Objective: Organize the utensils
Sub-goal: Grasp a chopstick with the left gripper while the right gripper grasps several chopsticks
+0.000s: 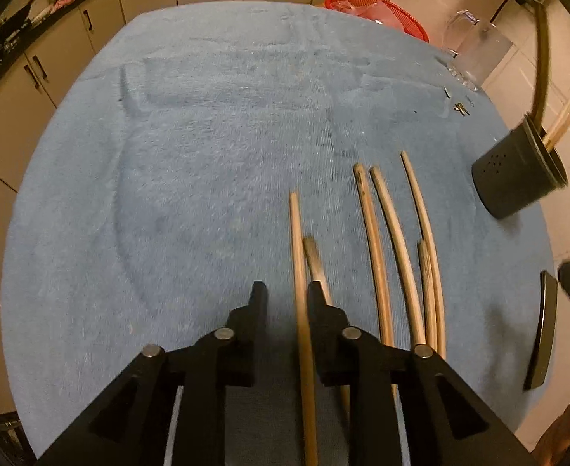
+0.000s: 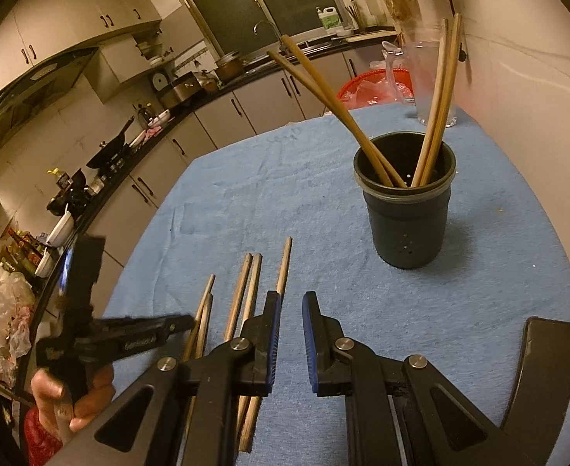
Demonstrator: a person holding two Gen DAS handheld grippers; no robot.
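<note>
Evidently the next pick-up is in hand: near the front edge of the blue towel (image 1: 168, 155), the left gripper (image 1: 288, 295) stands with jaws parted around the leftmost chopstick (image 1: 295, 233), not yet pinching it, so it must close, then lift. I count six loose chopsticks (image 1: 378, 233) lying side by side. The right gripper (image 2: 290, 303) shows a narrow, empty gap between its jaws, and the one dark holder (image 2: 409, 225) toward the right edge has four sticks (image 2: 323, 85) in it.
</note>
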